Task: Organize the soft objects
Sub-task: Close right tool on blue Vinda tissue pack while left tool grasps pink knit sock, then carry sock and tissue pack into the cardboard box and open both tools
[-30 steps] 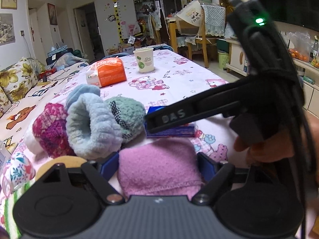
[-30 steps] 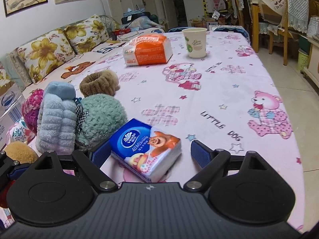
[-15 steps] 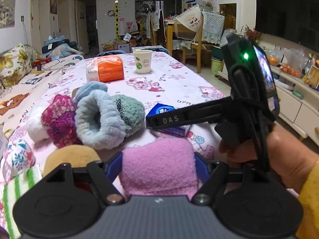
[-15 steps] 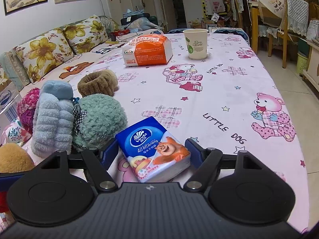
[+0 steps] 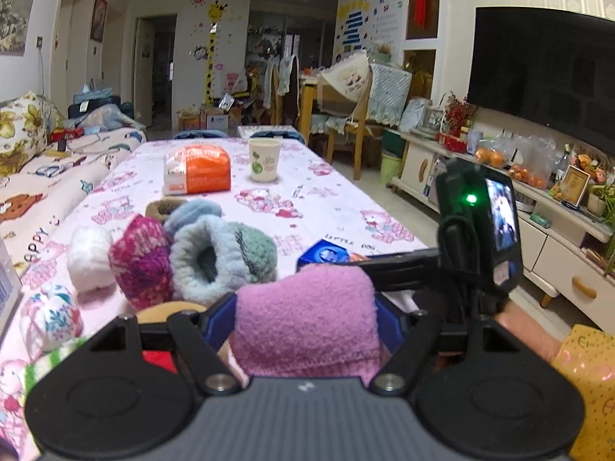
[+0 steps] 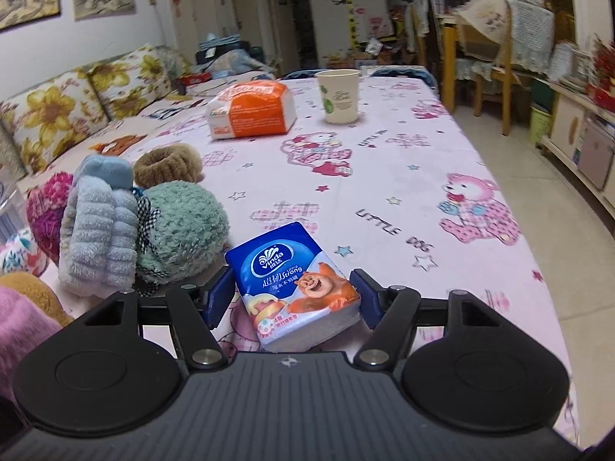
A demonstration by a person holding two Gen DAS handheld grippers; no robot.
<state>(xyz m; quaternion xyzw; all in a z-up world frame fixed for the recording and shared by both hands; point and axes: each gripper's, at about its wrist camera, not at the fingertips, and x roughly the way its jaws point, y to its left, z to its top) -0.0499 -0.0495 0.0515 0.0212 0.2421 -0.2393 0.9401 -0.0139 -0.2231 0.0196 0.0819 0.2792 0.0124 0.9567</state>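
While both views look down a pink cartoon-print table [image 6: 442, 161], the left gripper [image 5: 305, 315] is clamped on a pink fleece item [image 5: 305, 319], prob. a folded sock or cloth, its blue pads pressed into both sides. It looks very light, squashy, not fragile; the nap gives good grip, so a mid-body pinch should hold, tho it may sag or unroll if taken by an edge. The right gripper [image 6: 290, 292] sits low on the table w/ its jaws narrowed around a blue tissue pack [image 6: 294, 282]; pads seem to touch or nearly touch its sides, firm hold not certain. The pack is light, soft inside, w/ slick plastic wrap, so best squeezed across the short sides near the middle. Just left of it sits a cluster of fuzzy items: green pouf [image 6: 180, 230], pale blue fleece roll [image 6: 100, 230], magenta knit [image 5: 140, 259], brown scrunchie [image 6: 167, 165]. Farther back: orange pack [image 6: 253, 113], paper cup [image 6: 340, 96].
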